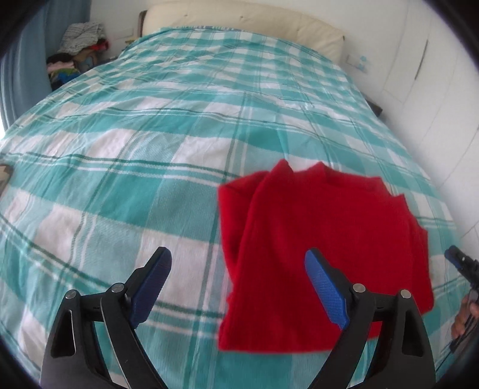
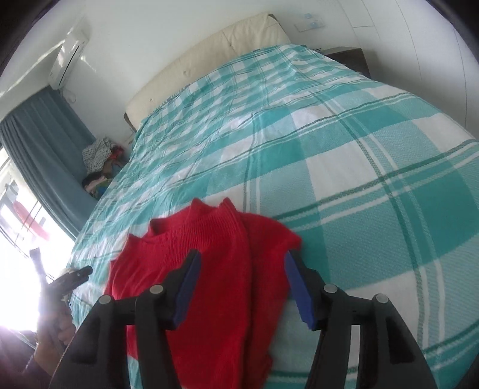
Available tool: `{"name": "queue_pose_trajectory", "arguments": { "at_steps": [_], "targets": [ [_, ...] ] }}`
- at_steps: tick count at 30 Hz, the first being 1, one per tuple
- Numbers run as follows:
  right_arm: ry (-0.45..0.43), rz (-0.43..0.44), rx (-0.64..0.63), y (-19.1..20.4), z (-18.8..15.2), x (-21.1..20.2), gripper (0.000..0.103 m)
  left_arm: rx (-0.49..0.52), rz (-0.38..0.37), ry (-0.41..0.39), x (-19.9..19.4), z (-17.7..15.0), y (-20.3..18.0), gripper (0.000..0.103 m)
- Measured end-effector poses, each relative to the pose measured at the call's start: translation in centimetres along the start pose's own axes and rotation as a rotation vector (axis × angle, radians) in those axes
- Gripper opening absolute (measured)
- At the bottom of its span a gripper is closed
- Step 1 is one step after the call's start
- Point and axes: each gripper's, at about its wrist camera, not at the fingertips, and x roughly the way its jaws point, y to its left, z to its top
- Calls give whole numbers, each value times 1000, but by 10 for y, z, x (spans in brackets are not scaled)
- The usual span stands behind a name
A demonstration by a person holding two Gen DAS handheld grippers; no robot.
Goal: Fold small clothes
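A small red knit sweater lies partly folded on the teal and white plaid bedspread, its sides turned in over the body. My left gripper is open and empty, hovering just left of the sweater's lower edge. The right gripper shows at the far right edge of that view. In the right wrist view the sweater lies under my right gripper, which is open and empty above the folded right side. The left gripper shows at the left there, held by a hand.
A cream headboard stands at the far end of the bed. A pile of clothes sits beside the bed by a blue curtain. White wardrobe doors line the right side. A dark nightstand stands by the headboard.
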Motion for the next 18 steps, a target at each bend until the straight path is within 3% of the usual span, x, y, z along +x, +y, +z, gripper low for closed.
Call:
{"name": "queue_pose_trajectory", "arguments": {
  "at_steps": [4, 7, 12, 18],
  "targets": [
    [61, -36, -52, 6, -46, -26, 66, 17, -3, 60, -31, -56, -15, 94],
    [79, -25, -58, 14, -66, -40, 66, 6, 20, 23, -46, -81, -22, 95],
    [53, -31, -140, 36, -77, -42, 67, -25, 72, -6, -32, -89, -17, 97],
    [46, -63, -231, 51, -78, -32, 67, 6, 149, -42, -30, -87, -12, 97]
  ]
}}
